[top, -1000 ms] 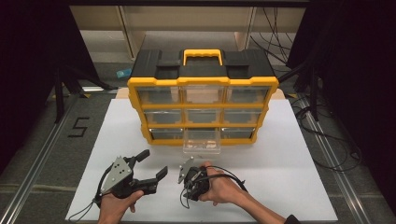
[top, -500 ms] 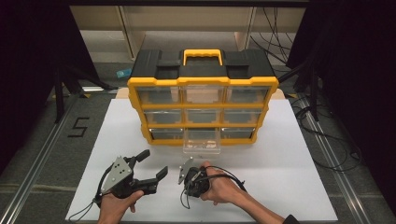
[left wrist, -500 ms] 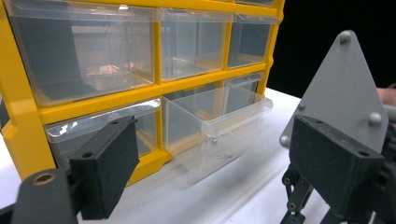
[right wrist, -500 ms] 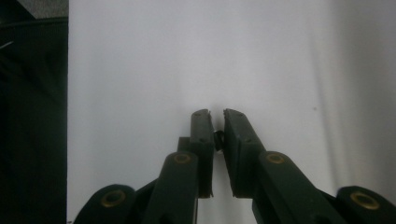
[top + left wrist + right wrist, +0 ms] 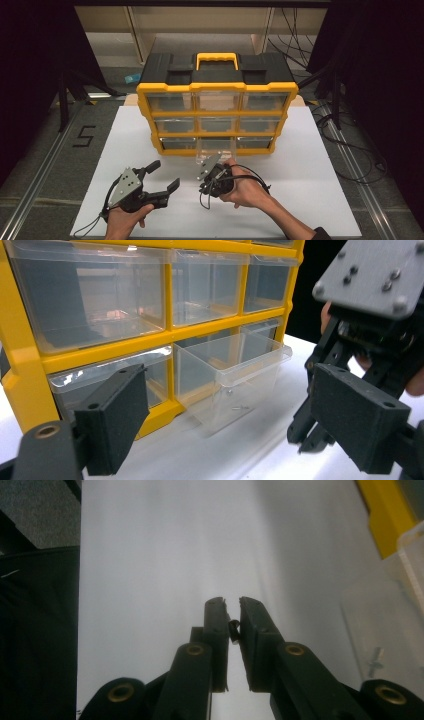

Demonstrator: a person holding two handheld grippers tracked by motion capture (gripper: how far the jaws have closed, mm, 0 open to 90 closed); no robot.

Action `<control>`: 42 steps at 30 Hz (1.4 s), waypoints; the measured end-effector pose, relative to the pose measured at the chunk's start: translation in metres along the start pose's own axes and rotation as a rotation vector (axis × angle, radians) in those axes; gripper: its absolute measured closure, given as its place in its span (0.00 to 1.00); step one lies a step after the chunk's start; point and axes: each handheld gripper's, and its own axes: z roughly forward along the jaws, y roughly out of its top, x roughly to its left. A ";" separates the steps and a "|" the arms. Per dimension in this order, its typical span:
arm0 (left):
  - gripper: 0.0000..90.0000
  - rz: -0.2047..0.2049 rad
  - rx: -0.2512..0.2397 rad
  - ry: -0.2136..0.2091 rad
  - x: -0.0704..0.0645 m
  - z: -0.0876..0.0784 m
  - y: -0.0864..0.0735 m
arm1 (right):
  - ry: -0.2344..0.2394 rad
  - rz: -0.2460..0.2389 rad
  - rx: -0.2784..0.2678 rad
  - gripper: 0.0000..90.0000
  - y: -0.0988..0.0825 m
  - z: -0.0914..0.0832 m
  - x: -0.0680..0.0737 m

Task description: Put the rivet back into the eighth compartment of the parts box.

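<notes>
Right claw [image 5: 232, 607] clamped on small screw [image 5: 233, 630] — beside open drawer [image 5: 212, 152] (bottom row of cabinet [image 5: 216, 85]); left claw [image 5: 165, 175] spread apart.

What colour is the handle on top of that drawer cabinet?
Yellow: the handle matches the cabinet's yellow frame. It shows best in the high view.

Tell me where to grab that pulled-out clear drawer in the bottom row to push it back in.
Take the clear drawer by its front lip, the flared top edge of the front wall. Come from the front, jaws straddling the thin wall from above. It sticks out of the yellow organizer, so that lip is likely easiest to reach.
</notes>
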 end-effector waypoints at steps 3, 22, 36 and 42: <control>0.18 0.000 -0.003 0.000 0.000 0.000 0.000 | -0.020 0.002 -0.021 0.92 0.002 -0.008 -0.001; 0.18 0.000 -0.003 0.000 0.000 0.000 0.000 | -0.057 -0.002 -0.101 0.92 0.008 -0.029 -0.007; 0.18 0.001 -0.003 0.001 -0.001 0.000 0.000 | -0.091 0.007 -0.150 0.92 0.011 -0.046 -0.012; 0.18 0.002 -0.003 0.002 -0.001 0.000 0.000 | -0.103 0.011 -0.172 0.92 0.011 -0.053 -0.014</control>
